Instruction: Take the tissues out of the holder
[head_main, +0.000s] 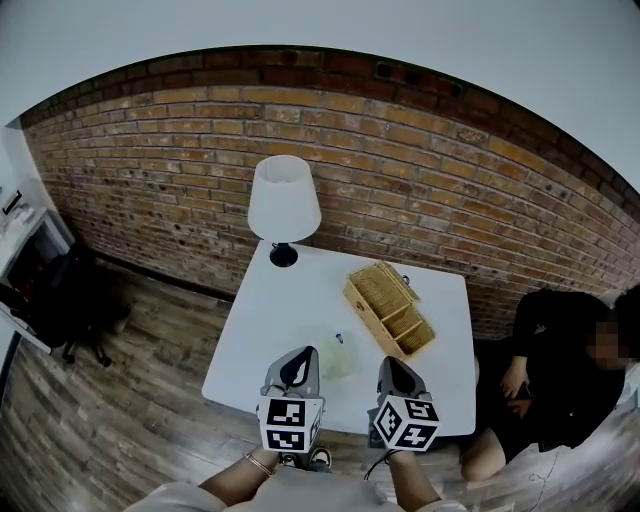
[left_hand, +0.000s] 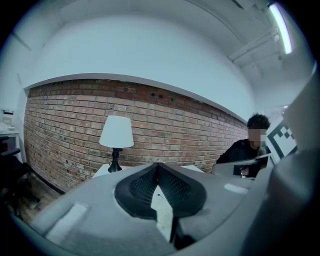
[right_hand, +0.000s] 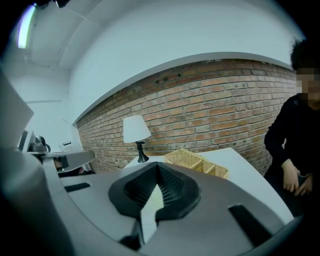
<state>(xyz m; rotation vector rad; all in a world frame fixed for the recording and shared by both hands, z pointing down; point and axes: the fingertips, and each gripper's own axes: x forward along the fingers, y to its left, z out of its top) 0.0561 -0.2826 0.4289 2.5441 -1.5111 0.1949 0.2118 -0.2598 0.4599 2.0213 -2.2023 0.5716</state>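
Observation:
A pale, see-through tissue pack (head_main: 335, 357) with a small blue mark lies on the white table (head_main: 290, 300), outside the wicker holder (head_main: 388, 307) to its far right. My left gripper (head_main: 299, 356) hovers just left of the pack and my right gripper (head_main: 392, 364) just right of it. In the left gripper view the pads (left_hand: 145, 185) meet at the tip, and a patterned white strip shows in the slit below them. The right gripper (right_hand: 159, 169) is also shut, with only plain white in its slit. The holder (right_hand: 197, 162) stands ahead of it.
A white table lamp (head_main: 284, 205) stands at the table's far edge by the brick wall. A person in black (head_main: 560, 370) sits close to the table's right side. Wooden floor and a dark chair (head_main: 75, 300) lie to the left.

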